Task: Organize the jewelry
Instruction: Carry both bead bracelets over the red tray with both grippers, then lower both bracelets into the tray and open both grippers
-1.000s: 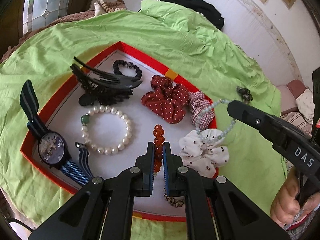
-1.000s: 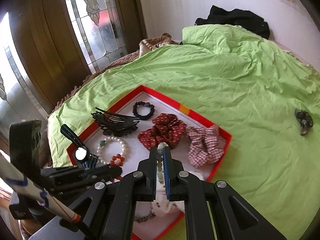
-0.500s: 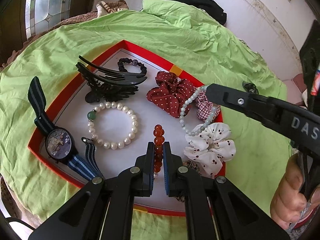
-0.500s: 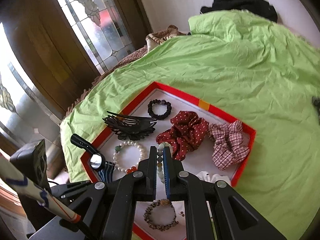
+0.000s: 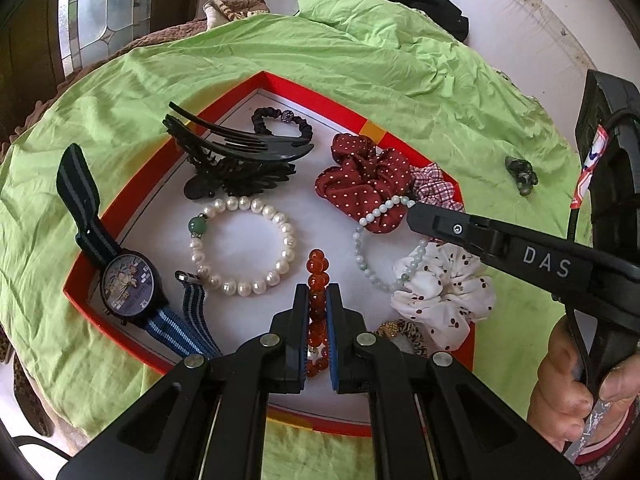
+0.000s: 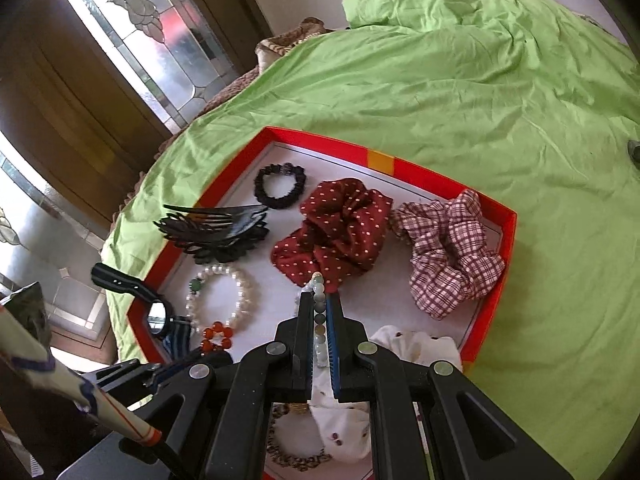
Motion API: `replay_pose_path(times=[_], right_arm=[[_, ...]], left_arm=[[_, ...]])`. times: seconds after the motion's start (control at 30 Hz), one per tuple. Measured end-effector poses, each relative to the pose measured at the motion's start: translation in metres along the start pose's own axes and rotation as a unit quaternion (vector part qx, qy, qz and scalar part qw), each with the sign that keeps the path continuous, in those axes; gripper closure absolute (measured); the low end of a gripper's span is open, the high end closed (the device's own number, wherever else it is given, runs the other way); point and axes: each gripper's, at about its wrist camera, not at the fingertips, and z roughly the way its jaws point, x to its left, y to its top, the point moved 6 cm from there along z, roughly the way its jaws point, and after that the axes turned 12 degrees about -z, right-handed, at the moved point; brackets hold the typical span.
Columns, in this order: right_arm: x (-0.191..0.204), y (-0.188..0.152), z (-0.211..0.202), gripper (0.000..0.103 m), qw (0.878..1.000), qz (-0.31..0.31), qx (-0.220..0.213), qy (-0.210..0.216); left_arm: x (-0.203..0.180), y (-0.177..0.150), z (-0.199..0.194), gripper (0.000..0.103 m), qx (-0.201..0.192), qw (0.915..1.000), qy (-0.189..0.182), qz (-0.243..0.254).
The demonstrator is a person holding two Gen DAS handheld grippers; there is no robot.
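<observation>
A: What's changed in the last second?

B: The right gripper (image 5: 412, 210) has swung in over the red tray (image 5: 288, 82), from its right edge toward the middle, carrying the pale jade bracelet (image 5: 370, 264). That loop now hangs over the white floor just right of the red bead bracelet (image 5: 318, 276), its far end against the dotted red scrunchie (image 5: 360, 184). The left gripper (image 5: 317, 320) has stayed clamped where it was.

A: Jaw state?

B: Left jaws are pinched on the red bead bracelet, beads running up between the pads and poking out past the tips. In the right wrist view the right gripper (image 6: 319, 310) is pressed together on the jade beads, which are strung along the slot.

A: Count, starting near.

B: Four bracelets: red bead, jade, a leopard-patterned one (image 5: 400, 330) at the near edge, and the pearl bracelet (image 5: 244, 246) lying flat left of the left jaws. One watch (image 5: 128, 284) at the near left, its strap over the rim. Three scrunchies: white cherry-print (image 5: 444, 292), dotted red, checked (image 6: 448, 256). Farther back, one black hair claw (image 5: 236, 156) and one black hair tie (image 5: 284, 122) in the far corner.

A: Outside the tray?

B: One small dark item (image 5: 522, 176) on the green sheet (image 5: 360, 52), far right; I can't tell what it is.
</observation>
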Motion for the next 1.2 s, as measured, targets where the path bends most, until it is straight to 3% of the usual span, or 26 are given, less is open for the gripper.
replay_pose_path(times=[0.37, 0.9, 1.0, 1.07, 1.2], right_arm=[[-0.006, -0.006, 0.006, 0.096, 1.000, -0.001, 0.006, -0.016], [-0.010, -0.008, 0.000, 0.095, 1.000, 0.012, -0.002, -0.013], [-0.011, -0.008, -0.006, 0.081, 1.000, 0.020, -0.008, -0.004], [-0.012, -0.008, -0.012, 0.069, 1.000, 0.020, -0.016, -0.003], [-0.011, -0.009, -0.026, 0.068, 0.999, 0.021, -0.028, 0.003]], left_arm=[[0.002, -0.002, 0.006, 0.096, 0.003, 0.9998, 0.021, 0.001], [0.001, -0.002, 0.006, 0.096, 0.000, 0.9997, 0.023, 0.000], [0.002, -0.001, 0.004, 0.096, -0.007, 0.9998, 0.019, -0.003], [0.000, 0.000, 0.002, 0.090, -0.010, 0.9999, 0.009, -0.005], [-0.006, 0.003, -0.010, 0.071, -0.028, 0.9994, -0.020, -0.004]])
